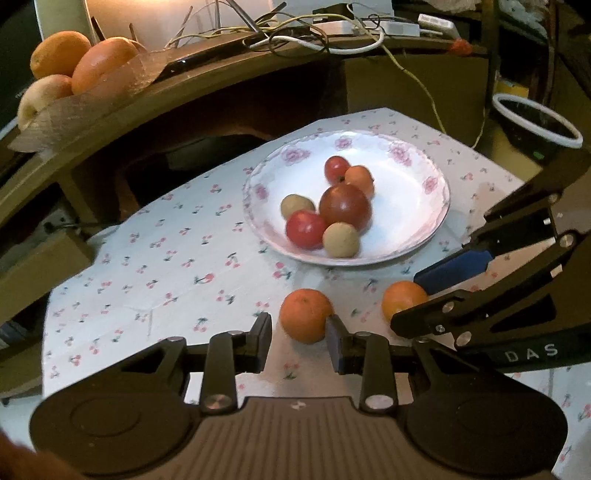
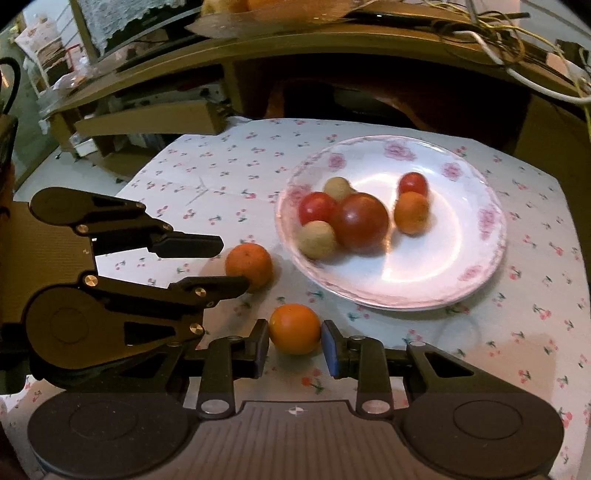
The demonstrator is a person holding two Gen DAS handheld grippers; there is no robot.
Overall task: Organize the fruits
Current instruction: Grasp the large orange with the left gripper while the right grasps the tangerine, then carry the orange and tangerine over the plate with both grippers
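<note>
Two oranges lie on the cherry-print cloth in front of a white floral plate (image 1: 437, 210) (image 2: 491, 258). The plate holds a large dark red fruit (image 1: 345, 206) (image 2: 364, 221) and several small red, orange and tan fruits. My left gripper (image 1: 298, 343) (image 2: 232, 264) is open, and the left orange (image 1: 304, 314) (image 2: 249, 264) rests on the cloth just at its fingertips. The open right gripper (image 2: 294, 349) (image 1: 421, 295) has its fingers on either side of the right orange (image 2: 294, 328) (image 1: 402, 299), very close to it. That orange also sits on the cloth.
A curved wooden shelf (image 1: 221, 77) rises behind the table, carrying big oranges (image 1: 59, 51) and tangled cables (image 1: 314, 33). A dark bowl with a white rim (image 1: 535, 122) stands off the table's right edge. A cardboard box (image 2: 147, 122) lies beyond the far left corner.
</note>
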